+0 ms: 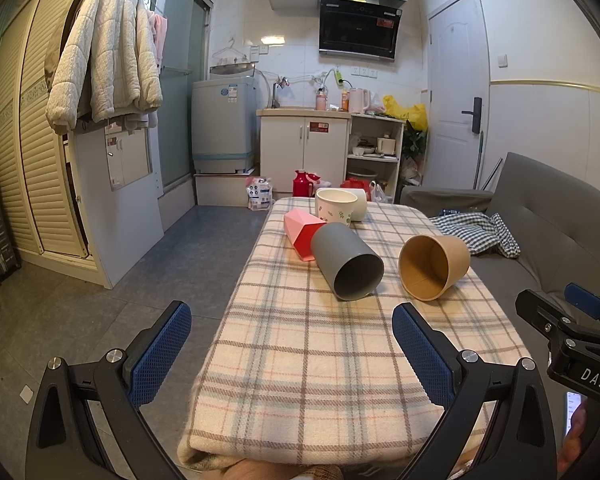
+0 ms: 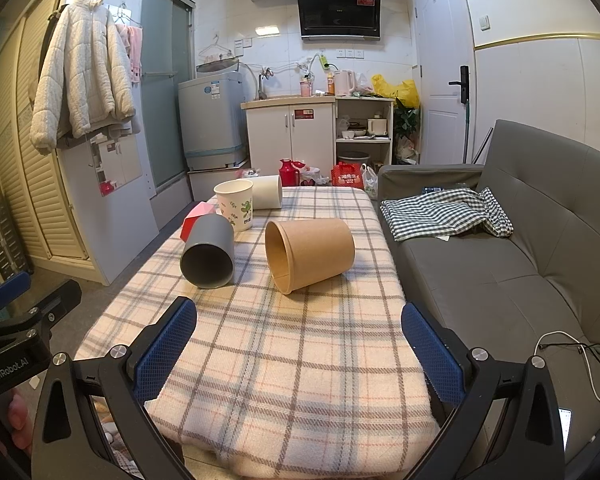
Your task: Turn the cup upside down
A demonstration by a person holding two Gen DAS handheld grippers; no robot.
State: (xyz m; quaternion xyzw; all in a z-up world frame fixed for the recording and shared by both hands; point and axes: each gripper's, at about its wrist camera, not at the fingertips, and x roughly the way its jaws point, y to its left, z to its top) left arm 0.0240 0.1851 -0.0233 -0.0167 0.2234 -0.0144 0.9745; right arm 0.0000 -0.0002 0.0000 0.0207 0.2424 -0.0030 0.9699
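With both the left gripper (image 1: 292,354) and the right gripper (image 2: 300,350) hovering spread and empty over the table's (image 2: 284,380) near edge, the brown paper cup (image 2: 310,254) is lying sideways mid-table beside the grey cup (image 2: 209,251), so gripping its wall gently avoids crushing.

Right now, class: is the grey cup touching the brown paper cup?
Apart. The right wrist view shows plaid cloth between the grey cup and the brown paper cup, both lying on their sides.
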